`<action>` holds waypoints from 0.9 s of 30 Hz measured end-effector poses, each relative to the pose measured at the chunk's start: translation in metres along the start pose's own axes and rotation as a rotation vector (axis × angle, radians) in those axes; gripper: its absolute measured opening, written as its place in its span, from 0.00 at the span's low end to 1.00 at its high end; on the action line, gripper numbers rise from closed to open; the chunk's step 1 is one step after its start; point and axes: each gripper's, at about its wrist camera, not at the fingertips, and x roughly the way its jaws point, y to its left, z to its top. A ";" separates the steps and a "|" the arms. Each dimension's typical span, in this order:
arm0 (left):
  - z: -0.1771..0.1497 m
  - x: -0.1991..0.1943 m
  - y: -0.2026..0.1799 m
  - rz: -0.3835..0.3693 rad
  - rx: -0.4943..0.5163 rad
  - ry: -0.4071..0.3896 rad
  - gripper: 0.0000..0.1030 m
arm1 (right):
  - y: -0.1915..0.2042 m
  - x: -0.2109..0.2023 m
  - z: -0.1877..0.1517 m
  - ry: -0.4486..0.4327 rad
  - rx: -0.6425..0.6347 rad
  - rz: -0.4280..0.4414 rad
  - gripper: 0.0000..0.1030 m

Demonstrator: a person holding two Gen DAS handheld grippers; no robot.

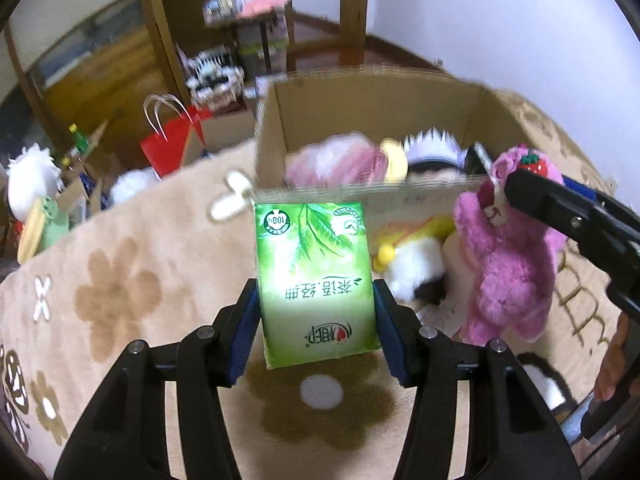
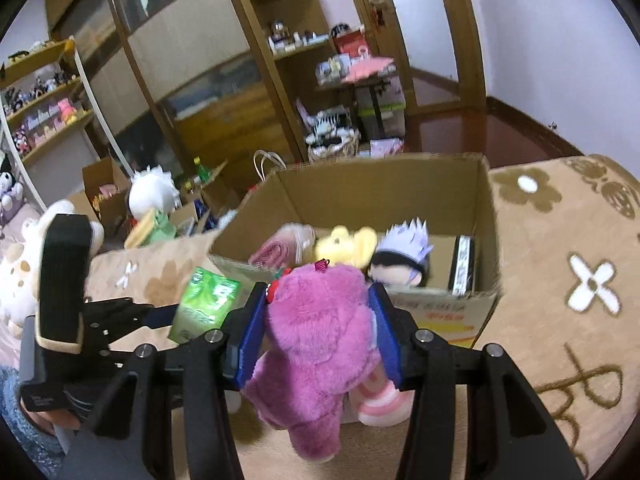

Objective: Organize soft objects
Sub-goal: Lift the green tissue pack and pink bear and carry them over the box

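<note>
Behind the cardboard box (image 2: 440, 304), only right-wrist view shows shelves (image 2: 48, 116).

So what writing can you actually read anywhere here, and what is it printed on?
"100%": in a round badge on the green tissue pack held by the left gripper; seen upside down.
"茶语.经典": across that pack's front, also upside down.
Red brand logo near the pack's end: too stylised to read.
Red print on the cardboard box: blurred, unreadable.
Brown letter-like marks on the blanket: not legible as a word.
</note>
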 end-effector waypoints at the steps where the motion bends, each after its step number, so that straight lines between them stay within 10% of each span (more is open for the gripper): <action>1: 0.001 -0.009 0.001 0.005 -0.002 -0.024 0.52 | 0.001 -0.003 0.002 -0.011 -0.001 -0.002 0.51; 12: 0.044 -0.031 0.024 0.029 -0.076 -0.207 0.52 | 0.008 -0.042 0.030 -0.187 -0.044 -0.044 0.51; 27: 0.101 -0.011 -0.007 0.107 0.095 -0.302 0.52 | -0.007 -0.039 0.074 -0.268 -0.083 -0.119 0.52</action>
